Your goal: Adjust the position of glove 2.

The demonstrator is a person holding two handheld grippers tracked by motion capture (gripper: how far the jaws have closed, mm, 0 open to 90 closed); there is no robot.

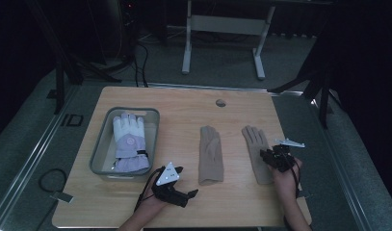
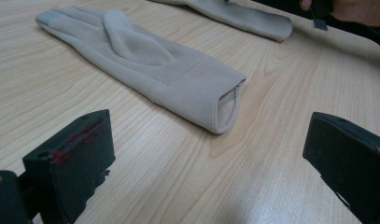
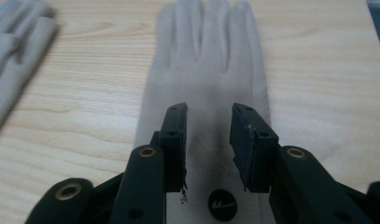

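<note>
Two beige gloves lie flat on the wooden table (image 1: 184, 106). The middle glove (image 1: 211, 154) points its cuff at my left gripper (image 1: 186, 182). In the left gripper view that cuff (image 2: 225, 105) lies just ahead of the wide-open jaws, and nothing sits between them (image 2: 211, 154). The right glove (image 1: 257, 149) lies under my right gripper (image 1: 269, 155). In the right gripper view the jaws stand a little apart (image 3: 208, 135) just over the glove's palm (image 3: 206, 79), not closed on it. A black round logo (image 3: 222, 204) shows near its cuff.
A grey basket (image 1: 103, 126) at the table's left holds a white and lavender padded glove (image 1: 129, 142). A round grommet (image 1: 220, 102) sits near the far edge. A white desk frame (image 1: 222, 29) stands beyond. A cable (image 1: 51, 183) lies on the floor at left.
</note>
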